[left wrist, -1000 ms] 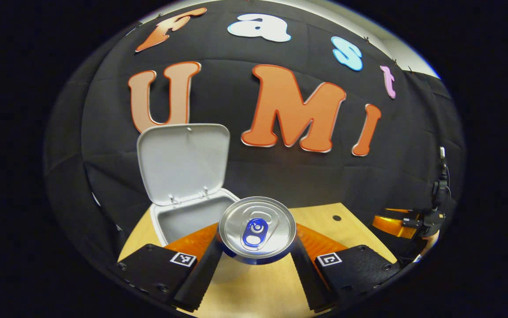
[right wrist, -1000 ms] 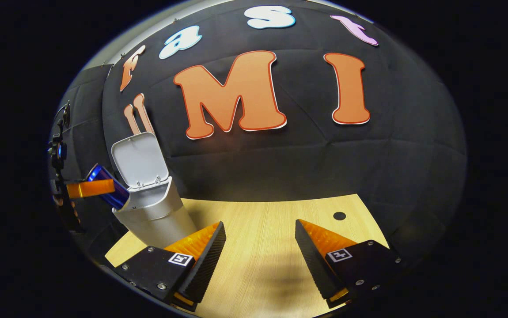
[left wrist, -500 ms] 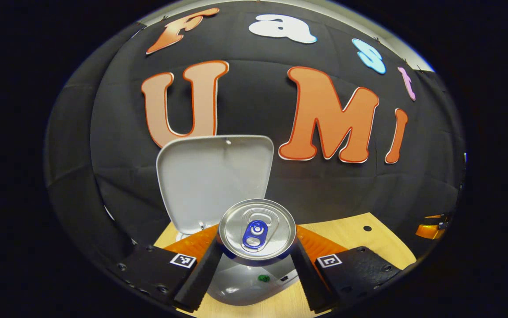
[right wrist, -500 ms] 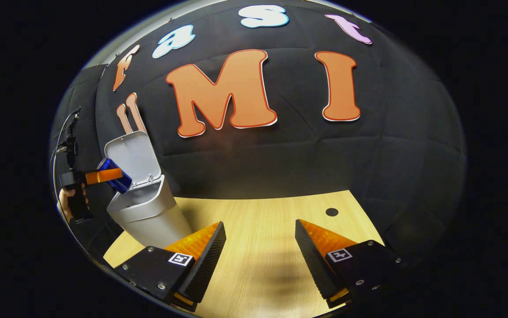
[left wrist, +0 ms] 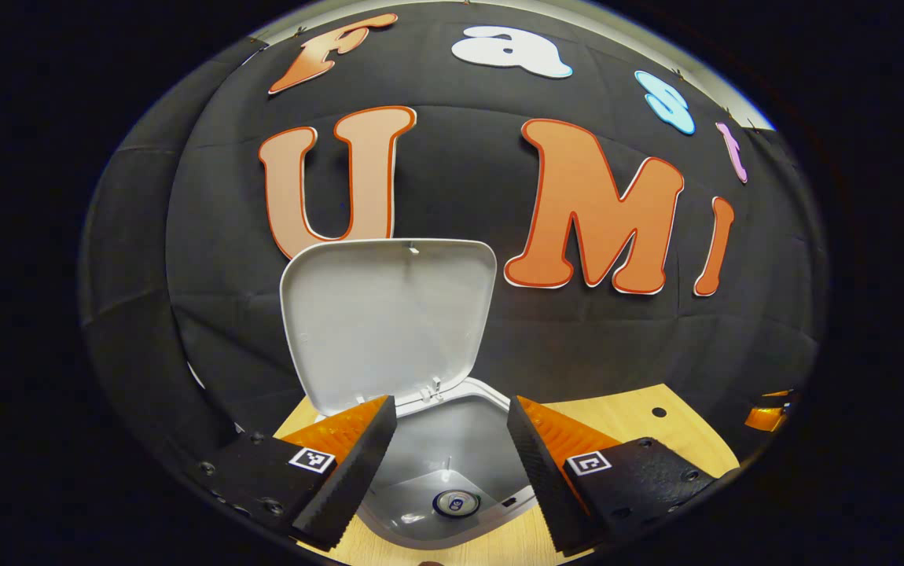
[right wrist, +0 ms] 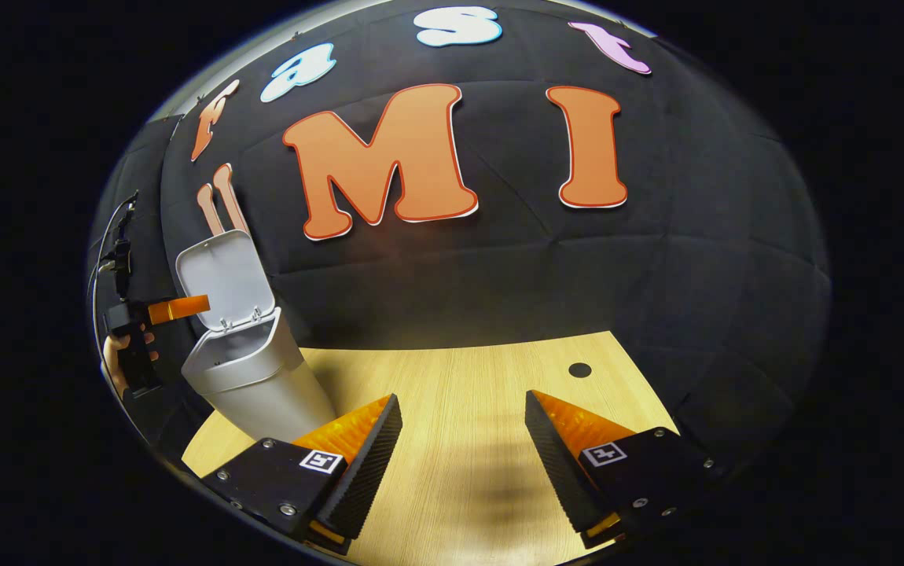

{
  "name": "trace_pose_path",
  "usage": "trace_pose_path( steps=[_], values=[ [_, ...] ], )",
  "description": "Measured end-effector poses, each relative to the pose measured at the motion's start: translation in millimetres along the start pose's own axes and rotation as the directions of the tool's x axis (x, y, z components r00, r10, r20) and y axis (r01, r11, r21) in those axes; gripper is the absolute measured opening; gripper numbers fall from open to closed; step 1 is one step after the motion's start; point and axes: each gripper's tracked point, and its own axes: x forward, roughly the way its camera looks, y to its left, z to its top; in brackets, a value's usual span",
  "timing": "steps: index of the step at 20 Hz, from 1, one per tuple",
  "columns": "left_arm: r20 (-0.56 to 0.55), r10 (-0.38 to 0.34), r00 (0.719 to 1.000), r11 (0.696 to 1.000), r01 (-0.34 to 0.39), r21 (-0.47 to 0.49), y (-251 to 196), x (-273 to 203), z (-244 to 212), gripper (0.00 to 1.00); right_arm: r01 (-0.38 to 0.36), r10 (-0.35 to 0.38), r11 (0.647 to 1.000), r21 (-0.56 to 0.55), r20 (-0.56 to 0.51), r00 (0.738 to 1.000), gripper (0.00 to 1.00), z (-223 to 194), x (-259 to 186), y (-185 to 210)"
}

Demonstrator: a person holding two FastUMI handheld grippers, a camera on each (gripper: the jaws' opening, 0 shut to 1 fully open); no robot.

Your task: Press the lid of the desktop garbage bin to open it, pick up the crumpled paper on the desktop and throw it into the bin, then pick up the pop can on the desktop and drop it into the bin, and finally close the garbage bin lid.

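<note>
The grey bin (left wrist: 491, 409) stands with its lid (left wrist: 389, 322) swung up against the wall. Deep inside it lies the pop can (left wrist: 456, 501), its silver top with a blue tab facing up. My left gripper (left wrist: 452, 479) hovers open right over the bin's mouth, nothing between its fingers. In the right gripper view the bin (right wrist: 251, 377) stands at the far left of the wooden table, with the left gripper (right wrist: 177, 308) and a hand (right wrist: 118, 358) above its rim. My right gripper (right wrist: 460, 464) is open over bare table. The crumpled paper is hidden from view.
The light wooden table (right wrist: 460, 377) has a small dark hole (right wrist: 579, 369) near its back right. The black cloth wall stands close behind the bin. A tip of the right gripper (left wrist: 766, 415) peeks in at the far right of the left gripper view.
My left gripper opened over the bin and the pop can fell from its fingers to the bottom. The right gripper barely moved.
</note>
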Motion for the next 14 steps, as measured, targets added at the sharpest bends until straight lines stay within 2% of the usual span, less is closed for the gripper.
trace_pose_path(
  steps=[7,10,14],
  values=[
    [-0.007,-0.01,1.0,1.0,0.01,-0.004,-1.7,-12.6,11.5,0.91,-0.019,0.019,1.0,-0.011,-0.005,1.0,0.95,0.1,2.7,8.5],
    [0.002,-0.022,1.0,0.999,0.022,-0.024,1.7,-22.7,37.8,0.9,-0.03,0.03,1.0,-0.003,0.001,1.0,0.95,3.0,3.2,13.4],
    [0.036,0.006,0.999,1.0,-0.007,0.022,24.8,-27.5,86.2,0.9,-0.048,0.048,0.999,-0.007,0.004,0.999,0.95,3.2,3.8,20.4]
  ],
)
